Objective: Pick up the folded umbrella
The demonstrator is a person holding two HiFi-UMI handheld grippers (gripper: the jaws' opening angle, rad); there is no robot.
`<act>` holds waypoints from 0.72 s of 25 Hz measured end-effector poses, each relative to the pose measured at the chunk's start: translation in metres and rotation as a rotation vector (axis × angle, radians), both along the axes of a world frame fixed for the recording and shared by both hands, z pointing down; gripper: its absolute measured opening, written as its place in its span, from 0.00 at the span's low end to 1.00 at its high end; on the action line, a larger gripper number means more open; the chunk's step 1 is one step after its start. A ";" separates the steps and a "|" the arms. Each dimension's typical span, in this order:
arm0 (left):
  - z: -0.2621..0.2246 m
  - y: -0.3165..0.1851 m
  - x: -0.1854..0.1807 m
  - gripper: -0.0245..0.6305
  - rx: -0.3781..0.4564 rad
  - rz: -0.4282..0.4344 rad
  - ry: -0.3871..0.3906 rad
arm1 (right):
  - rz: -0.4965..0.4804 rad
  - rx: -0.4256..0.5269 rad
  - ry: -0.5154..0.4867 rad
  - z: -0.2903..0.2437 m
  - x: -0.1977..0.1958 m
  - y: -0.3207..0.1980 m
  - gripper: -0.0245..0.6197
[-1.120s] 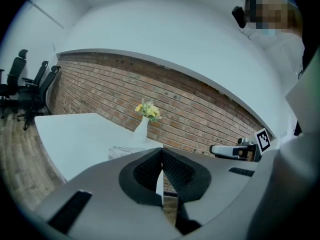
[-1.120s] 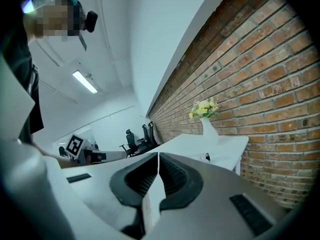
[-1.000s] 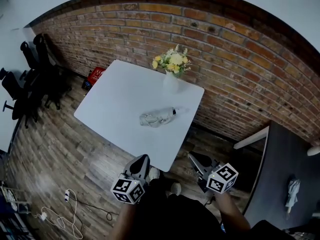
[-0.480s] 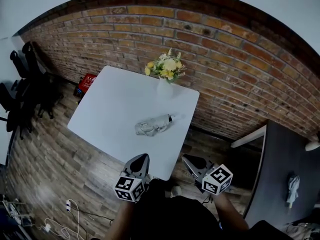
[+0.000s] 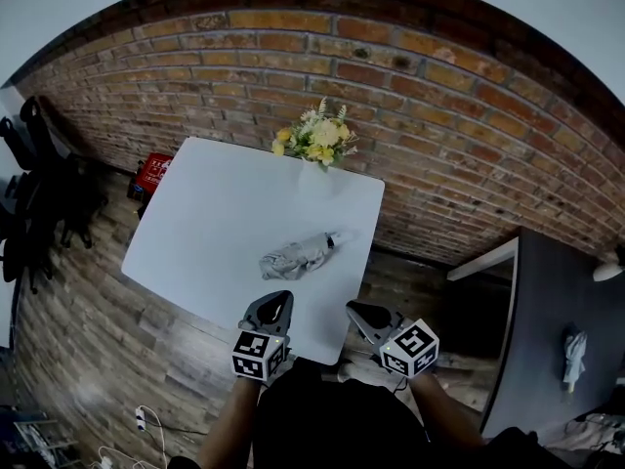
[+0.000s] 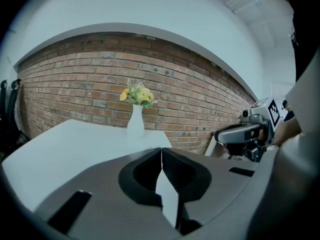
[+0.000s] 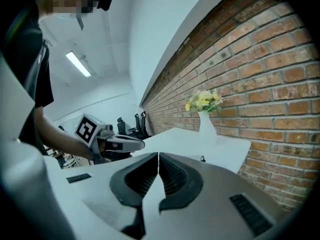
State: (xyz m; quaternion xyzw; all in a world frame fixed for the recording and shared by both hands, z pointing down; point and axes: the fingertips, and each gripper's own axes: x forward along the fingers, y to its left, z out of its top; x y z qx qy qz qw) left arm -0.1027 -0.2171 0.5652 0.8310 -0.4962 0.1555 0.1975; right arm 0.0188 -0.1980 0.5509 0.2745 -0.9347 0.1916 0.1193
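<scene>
**Umbrella untouched so far, both grippers closed up**

The white table (image 5: 215, 213) filled most of the head view. A vase (image 5: 314, 174) of flowers stood at its far edge, by the brick wall. The umbrella (image 5: 293, 258) lay folded on the near half of the table, well apart from the vase, with its dark end (image 5: 336, 234) pointing toward the wall. The left gripper (image 5: 277, 302) and right gripper (image 5: 355, 311) hung at the near table edge, short of the umbrella. Both had their jaws pressed together on nothing.

By the look of it, the umbrella was light: a stiff core under loose, crumpled, probably slippery cloth. The best bet seemed the middle of the bundle, squeezed down to the shaft, or the hard dark end. Pinching only cloth would likely let it sag or unfurl.
</scene>
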 end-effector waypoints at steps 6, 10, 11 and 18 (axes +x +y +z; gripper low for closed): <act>0.025 -0.029 0.003 0.06 -0.045 0.105 -0.050 | 0.054 -0.051 -0.002 0.015 -0.008 -0.014 0.07; 0.040 -0.046 0.005 0.06 -0.056 0.175 -0.116 | 0.078 -0.057 0.003 0.015 -0.013 -0.023 0.07; 0.044 -0.051 0.006 0.08 -0.058 0.192 -0.133 | 0.084 -0.057 0.005 0.014 -0.014 -0.026 0.07; 0.076 -0.080 0.013 0.25 -0.073 0.304 -0.247 | 0.128 -0.073 0.029 0.017 -0.016 -0.030 0.07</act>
